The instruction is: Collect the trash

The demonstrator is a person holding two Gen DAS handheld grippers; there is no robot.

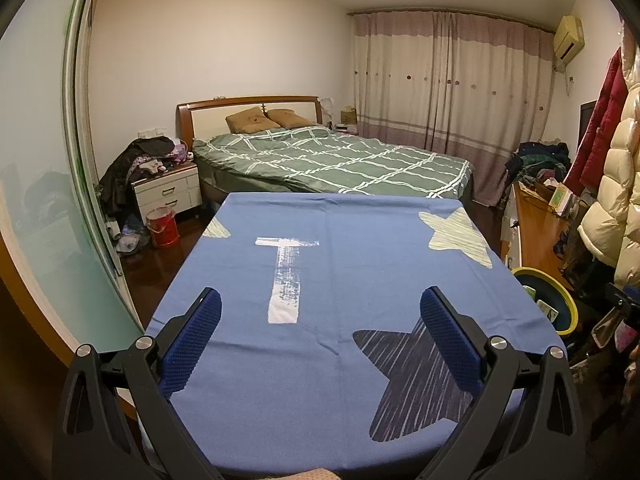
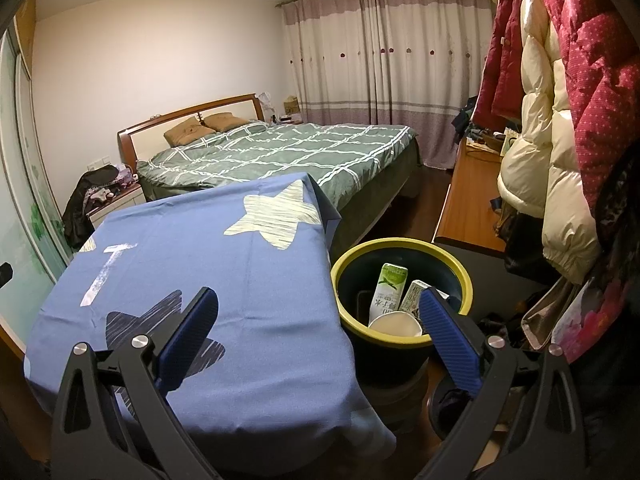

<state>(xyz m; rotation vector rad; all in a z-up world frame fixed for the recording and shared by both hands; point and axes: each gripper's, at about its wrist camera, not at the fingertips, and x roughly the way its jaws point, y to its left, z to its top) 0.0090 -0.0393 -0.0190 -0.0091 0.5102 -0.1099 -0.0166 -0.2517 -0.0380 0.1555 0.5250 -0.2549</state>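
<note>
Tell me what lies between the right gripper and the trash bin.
Nothing: in the right wrist view the open right gripper hangs empty, and its right finger already overlaps the bin's yellow rim.

White letter "T" printed on the blue tablecloth (image 1: 320, 248); Chinese characters on the green-and-white carton (image 2: 387, 292) in the bin (image 2: 400, 246), too small to read.

Dark bin (image 2: 402, 342) with yellow rim, standing upright just beside the blue-clothed table's right edge, holding two upright green-and-white cartons (image 2: 388, 290) and a white bowl (image 2: 396, 326).
</note>
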